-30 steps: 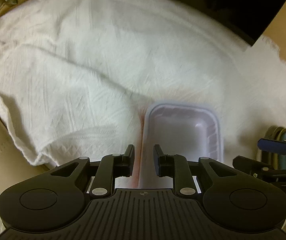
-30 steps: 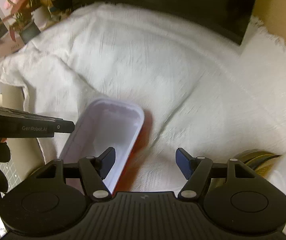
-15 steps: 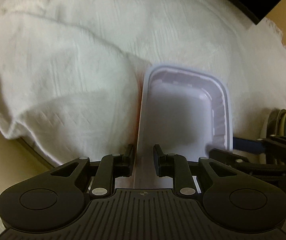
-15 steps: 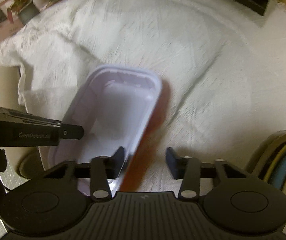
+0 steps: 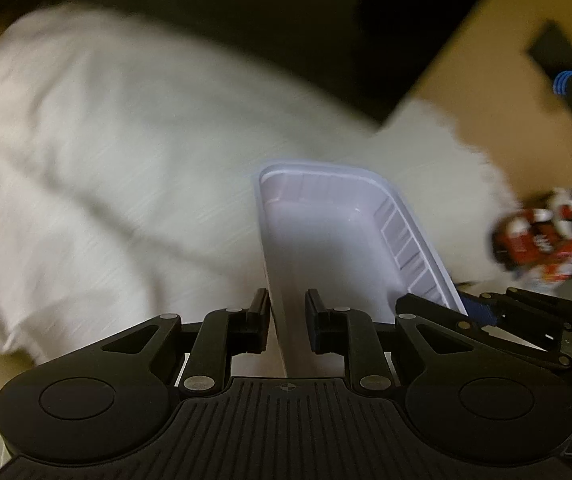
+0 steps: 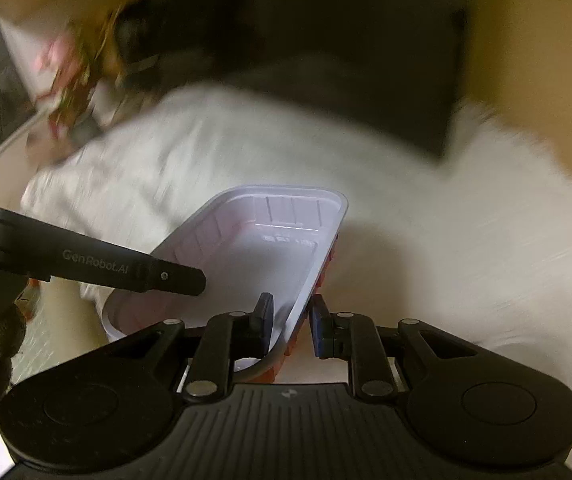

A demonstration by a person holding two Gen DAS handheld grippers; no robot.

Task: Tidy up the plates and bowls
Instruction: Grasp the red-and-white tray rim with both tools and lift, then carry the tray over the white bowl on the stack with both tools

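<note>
Together, your two grippers held one white rectangular tray above the rumpled white cloth. Your left gripper had its fingers narrowed onto the tray's left rim. Your right gripper pinched the opposite long rim, where the tray's red-orange underside showed. Both views were motion-blurred.

A white textured cloth lies rumpled, blurred in both views. Beyond the cloth's far edge sits a black panel. Off the cloth's right edge, a blurred red-and-white packet. At the cloth's far-left corner, a pink-flowered plant, smeared.
</note>
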